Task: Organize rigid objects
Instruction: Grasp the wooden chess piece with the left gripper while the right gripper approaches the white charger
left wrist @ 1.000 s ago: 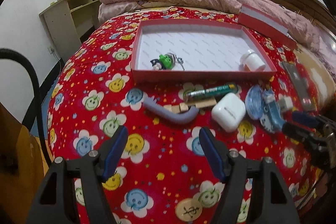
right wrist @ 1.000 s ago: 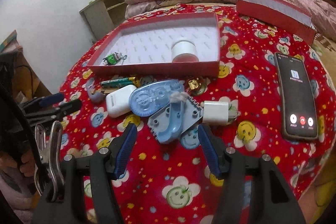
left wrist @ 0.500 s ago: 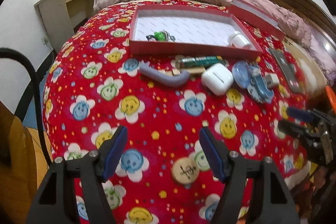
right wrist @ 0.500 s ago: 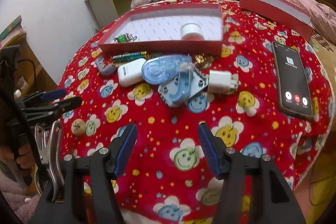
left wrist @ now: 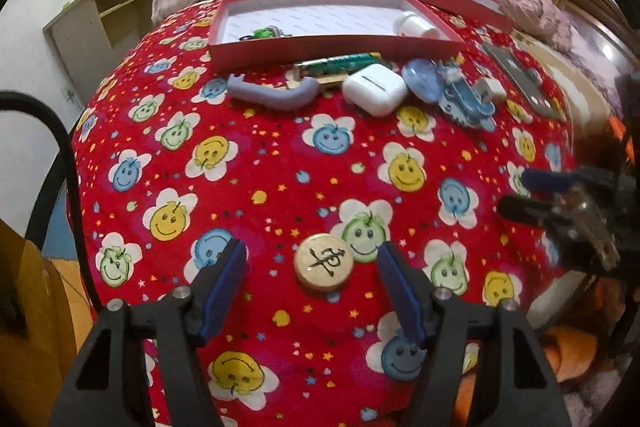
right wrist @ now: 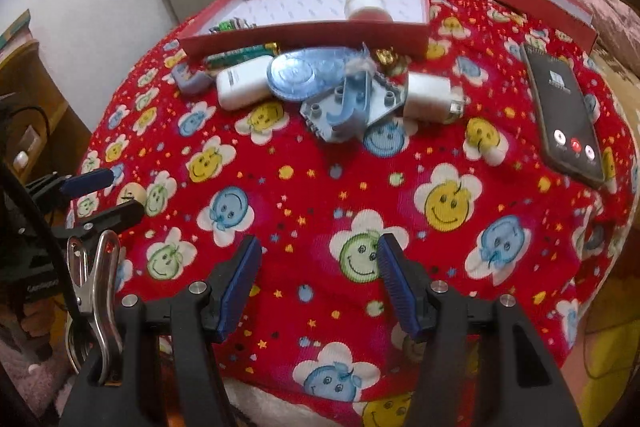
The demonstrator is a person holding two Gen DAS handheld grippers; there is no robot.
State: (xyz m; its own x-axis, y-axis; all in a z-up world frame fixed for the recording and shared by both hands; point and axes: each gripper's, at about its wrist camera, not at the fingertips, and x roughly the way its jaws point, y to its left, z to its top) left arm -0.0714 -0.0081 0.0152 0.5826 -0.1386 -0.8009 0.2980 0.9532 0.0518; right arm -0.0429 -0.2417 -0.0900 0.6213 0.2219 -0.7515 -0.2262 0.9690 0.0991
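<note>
Fingers of the left gripper (left wrist: 312,283) stand apart on either side of a round wooden game piece (left wrist: 323,262) without touching it; they have just been closing, with the disc between them. That disc lies flat on the red smiley-flower bedspread (left wrist: 280,163), near the bed's front edge, at about 12 o'clock from the fingertips. It looks like a stiff, light, thick wooden token, pale tan with a dark inked character on its glossy top. I judge it will not deform, but the lacquered face may be slick, so the rim at 3 and 9 o'clock is the place to pinch. The soft cover under it could let it tip or sink.

The right gripper (right wrist: 318,281) is likewise released, with only bedspread between its fingers.

Farther off, a row of loose things lies before the tray: a grey curved handle (left wrist: 272,95), a green battery (left wrist: 340,63), a white earbud case (left wrist: 374,89), a blue plastic cluster (right wrist: 340,95), a white charger (right wrist: 430,93). A phone (right wrist: 564,111) rests at 2 o'clock. Beyond, the red tray (left wrist: 320,45) holds a green keychain (left wrist: 262,33) and a white jar (left wrist: 412,25).
</note>
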